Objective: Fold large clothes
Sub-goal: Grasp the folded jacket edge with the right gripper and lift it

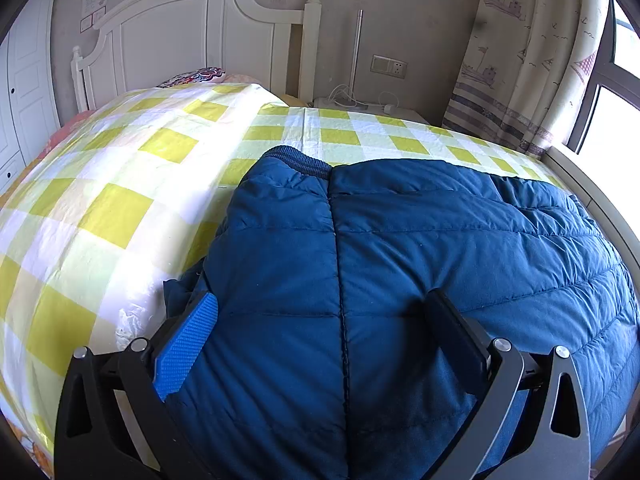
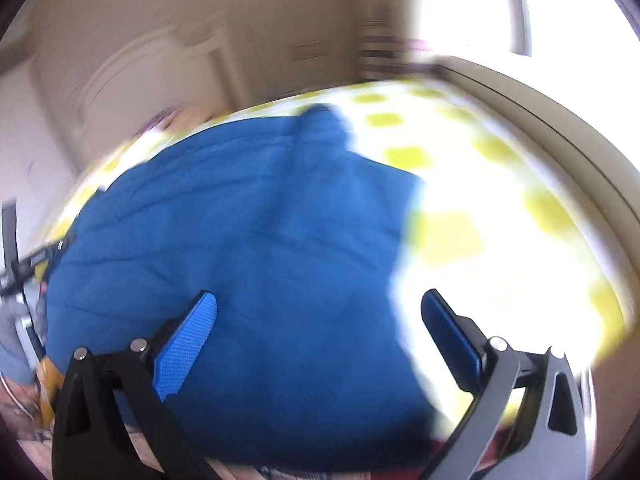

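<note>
left tool [image 1: 320,312] wide over jacket [image 1: 400,240] | right tool [image 2: 320,312] likewise, seemingly (blurred)

Bed [image 1: 100,208] w/ checked cover; blue puffer jacket [image 1: 420,240] on it, prob. folded.

The left wrist view sits low and close over the jacket [image 1: 400,260], looking along the bed [image 1: 120,200] toward the headboard [image 1: 192,40] and curtain [image 1: 532,60]. The right wrist view, motion-blurred, looks from close above across the same jacket [image 2: 260,240] toward the same wall. Both share jacket and checked bedding.
</note>
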Action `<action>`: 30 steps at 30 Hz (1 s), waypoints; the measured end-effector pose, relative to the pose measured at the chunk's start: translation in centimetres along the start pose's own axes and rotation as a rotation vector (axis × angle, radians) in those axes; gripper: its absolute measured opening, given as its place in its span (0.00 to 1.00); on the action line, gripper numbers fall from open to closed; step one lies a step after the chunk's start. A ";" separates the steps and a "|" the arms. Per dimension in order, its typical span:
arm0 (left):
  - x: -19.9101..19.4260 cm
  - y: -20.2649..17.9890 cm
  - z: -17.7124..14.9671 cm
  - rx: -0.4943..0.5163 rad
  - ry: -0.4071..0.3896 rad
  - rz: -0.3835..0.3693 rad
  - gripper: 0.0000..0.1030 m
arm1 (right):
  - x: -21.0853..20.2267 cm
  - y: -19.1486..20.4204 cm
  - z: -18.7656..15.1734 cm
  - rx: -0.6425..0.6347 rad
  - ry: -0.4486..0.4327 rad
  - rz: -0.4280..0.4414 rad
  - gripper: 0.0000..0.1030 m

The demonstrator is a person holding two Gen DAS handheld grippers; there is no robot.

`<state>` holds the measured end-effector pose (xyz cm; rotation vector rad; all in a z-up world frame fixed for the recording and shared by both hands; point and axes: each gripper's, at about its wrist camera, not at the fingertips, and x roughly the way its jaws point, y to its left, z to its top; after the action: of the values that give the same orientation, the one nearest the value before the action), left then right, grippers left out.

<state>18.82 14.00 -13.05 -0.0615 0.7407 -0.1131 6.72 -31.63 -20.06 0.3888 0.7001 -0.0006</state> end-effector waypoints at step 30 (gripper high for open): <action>0.0 -0.4 -0.1 -0.008 -0.007 0.007 0.96 | 0.5 -0.4 -4.4 0.301 -0.028 0.344 0.91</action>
<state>18.70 13.64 -13.05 -0.0670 0.7344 -0.1030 4.25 -30.41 -23.55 0.7935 0.5992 0.2156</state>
